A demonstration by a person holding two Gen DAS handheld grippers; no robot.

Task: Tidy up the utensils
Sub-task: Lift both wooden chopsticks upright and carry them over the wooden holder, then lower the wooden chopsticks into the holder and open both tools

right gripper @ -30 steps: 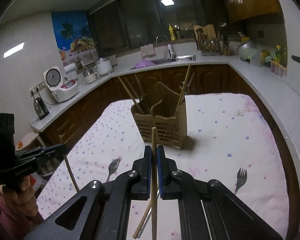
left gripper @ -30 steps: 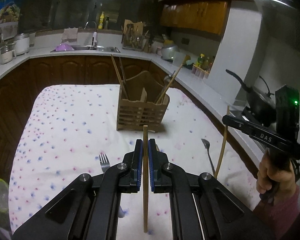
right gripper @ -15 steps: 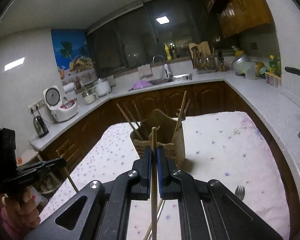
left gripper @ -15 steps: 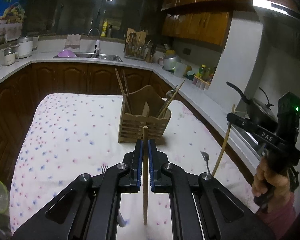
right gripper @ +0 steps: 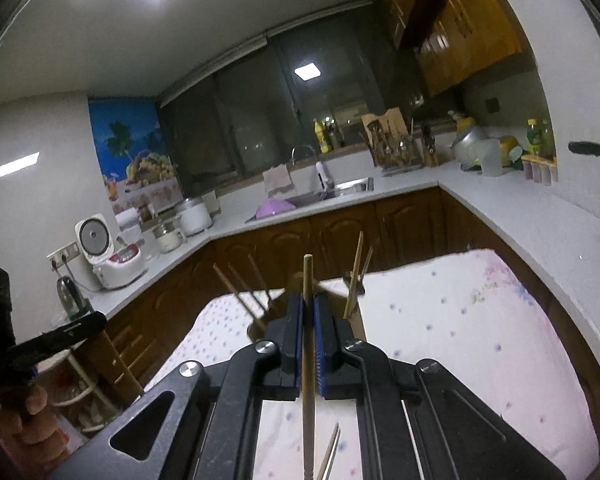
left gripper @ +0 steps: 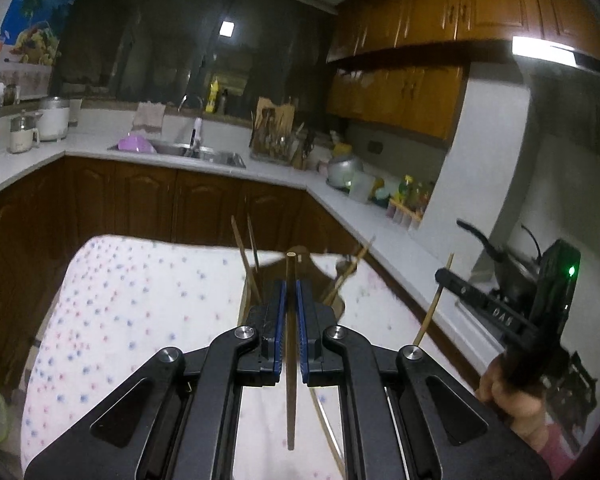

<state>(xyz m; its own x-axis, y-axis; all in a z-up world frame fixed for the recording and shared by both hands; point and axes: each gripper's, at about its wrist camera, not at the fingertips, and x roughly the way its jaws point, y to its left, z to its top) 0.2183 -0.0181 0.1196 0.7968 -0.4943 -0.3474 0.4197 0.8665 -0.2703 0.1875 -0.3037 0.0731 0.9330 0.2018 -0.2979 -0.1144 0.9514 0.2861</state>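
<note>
- The left black two-finger gripper (left gripper: pixel 291 304) pinches a slim brown wooden chopstick (left gripper: pixel 290 360) between its blue pads, the stick's long axis running straight out along the fingers.
- The right black two-finger gripper (right gripper: pixel 309 316) clamps a second pale wooden chopstick (right gripper: pixel 308 380) the same way.
- Dead ahead of both, mostly hidden behind the fingers, stands the slatted wooden utensil holder (right gripper: pixel 356 322) on the dotted white tablecloth (left gripper: pixel 140 304).
- Neither arm looks clearly nearer; each stick probably needs tipping upright before entering.
</note>
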